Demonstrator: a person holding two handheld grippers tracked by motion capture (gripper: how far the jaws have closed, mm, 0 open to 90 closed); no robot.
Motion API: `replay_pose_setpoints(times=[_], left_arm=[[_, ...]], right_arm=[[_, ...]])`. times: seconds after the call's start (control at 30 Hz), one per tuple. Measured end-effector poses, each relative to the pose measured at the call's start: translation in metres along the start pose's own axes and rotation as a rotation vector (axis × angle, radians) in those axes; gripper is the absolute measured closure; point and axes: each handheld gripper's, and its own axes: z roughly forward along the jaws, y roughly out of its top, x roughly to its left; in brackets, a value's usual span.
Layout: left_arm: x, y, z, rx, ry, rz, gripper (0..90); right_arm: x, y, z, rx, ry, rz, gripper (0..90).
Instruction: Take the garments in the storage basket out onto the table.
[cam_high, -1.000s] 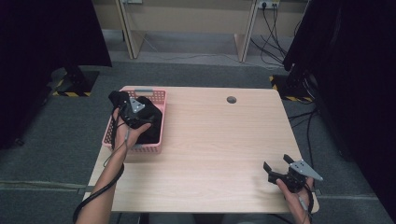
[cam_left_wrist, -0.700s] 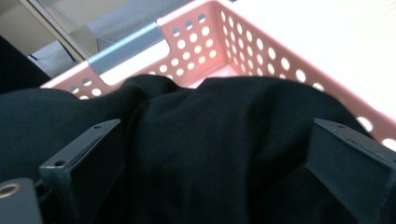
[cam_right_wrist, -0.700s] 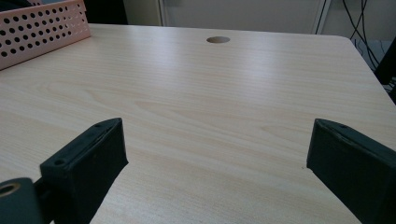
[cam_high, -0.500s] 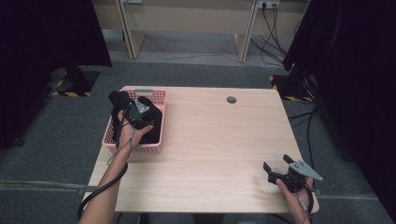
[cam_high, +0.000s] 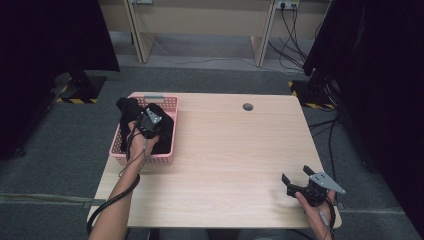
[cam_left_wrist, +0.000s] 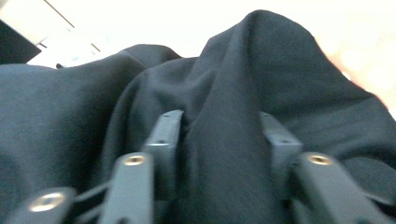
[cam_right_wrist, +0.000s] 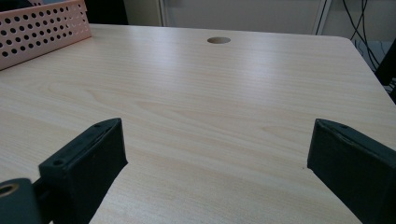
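Where black cloth (cam_left_wrist: 243, 93) bunches, left gripper (cam_left_wrist: 219, 135) pads half buried

A black cloth (cam_high: 161, 131) lies bunched in a pink perforated basket (cam_high: 170, 102) at the table's far left corner. It is soft, dark and crumpled, heaped above the rim and spilling over the far left edge. A raised fold (cam_left_wrist: 224, 140) stands pinched upright, creased on both sides.
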Motion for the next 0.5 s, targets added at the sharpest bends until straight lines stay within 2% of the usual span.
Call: replay_pose_setpoints(times=[0.13,0.23,0.4,0.5], left_arm=[[0.001,-0.001,-0.005,-0.055,-0.002,-0.022,70.7],[0.002,0.0,-0.011,-0.108,-0.004,-0.041,72.5],[0.006,0.009,-0.029,-0.26,0.004,-0.09,79.2],[0.01,0.018,-0.042,-0.334,0.023,-0.09,83.6]], right_arm=[[0.0,0.0,0.0,0.0,0.002,0.005,4.5],[0.0,0.0,0.0,0.0,0.003,0.004,4.5],[0.0,0.0,0.0,0.0,0.003,0.002,4.5],[0.0,0.0,0.0,0.0,0.004,0.005,4.5]])
